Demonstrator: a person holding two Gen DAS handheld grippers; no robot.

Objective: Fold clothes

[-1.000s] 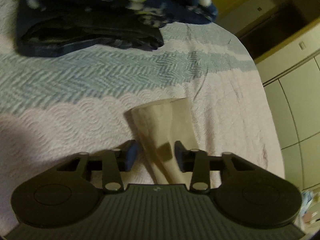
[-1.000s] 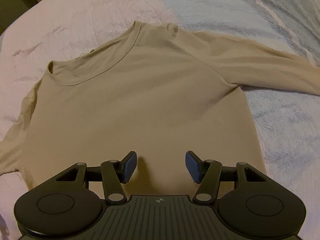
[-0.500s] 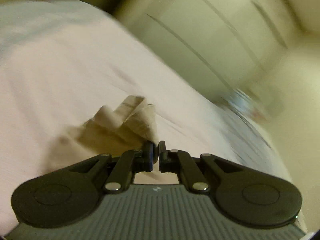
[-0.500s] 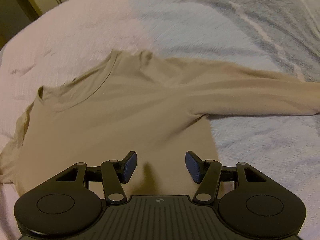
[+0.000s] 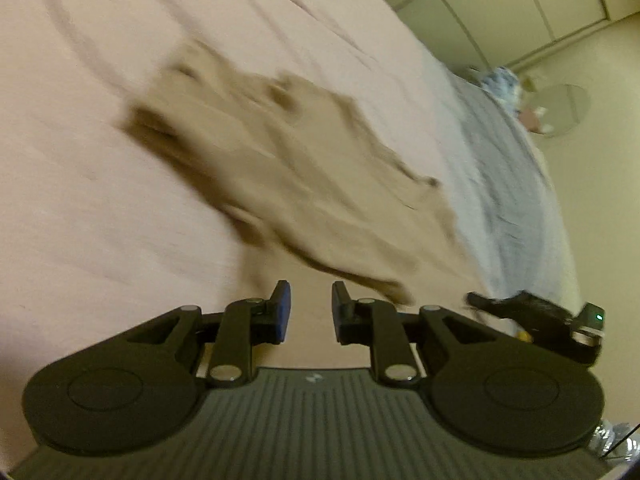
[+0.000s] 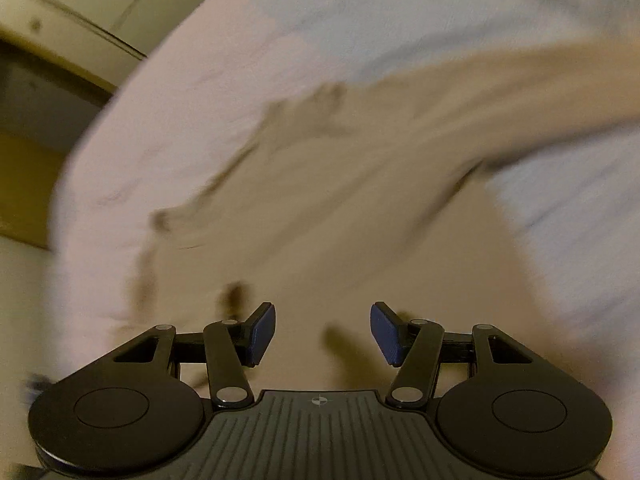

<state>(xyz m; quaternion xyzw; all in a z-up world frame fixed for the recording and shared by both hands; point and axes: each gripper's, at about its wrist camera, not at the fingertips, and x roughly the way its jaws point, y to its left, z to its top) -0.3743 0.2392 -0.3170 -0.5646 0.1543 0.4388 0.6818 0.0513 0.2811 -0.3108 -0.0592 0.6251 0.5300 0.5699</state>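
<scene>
The beige shirt [image 5: 288, 176] lies rumpled on my bed's pink cover [image 5: 80, 208], its body just ahead of both grippers and one long sleeve [image 6: 500, 80] stretching away to the right in the right wrist view. My left gripper [image 5: 311, 312] is opening, with nothing between its blue pads, only pink cover showing through the gap. My right gripper [image 6: 323, 334] stands wide above the shirt's body, gripping nothing (its tip also pokes into the left view at the right edge). Both views are smeared by motion, so the shirt's folds and collar are hard to make out. Small things on the floor [image 5: 600, 160] beyond the bed are too blurred to name.
</scene>
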